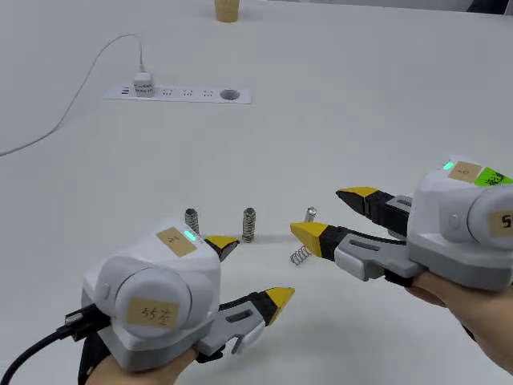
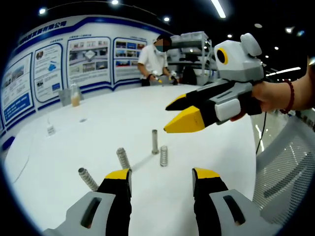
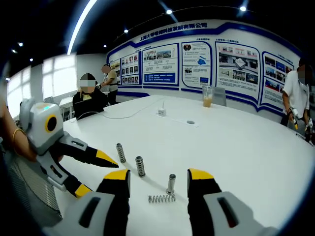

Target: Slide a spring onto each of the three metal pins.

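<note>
Three short metal pins stand in a row on the white table. The left pin [image 1: 191, 220] and the middle pin [image 1: 249, 224] each wear a spring. The right pin [image 1: 310, 214] is bare, also seen as the bare pin [image 3: 171, 184] and the bare pin [image 2: 155, 141]. A loose spring [image 1: 300, 255] lies flat just in front of it, close below my right gripper's lower fingertip; in the right gripper view the loose spring [image 3: 162, 198] lies between the jaws. My right gripper [image 1: 330, 214] hovers open and empty beside the bare pin. My left gripper [image 1: 252, 271] is open and empty, near the front of the middle pin.
A white power strip [image 1: 176, 94] with a plugged-in adapter [image 1: 143, 83] and a trailing cable lies at the back left. A cup [image 1: 227, 10] stands at the far edge. People sit and stand at the table's far sides in the gripper views.
</note>
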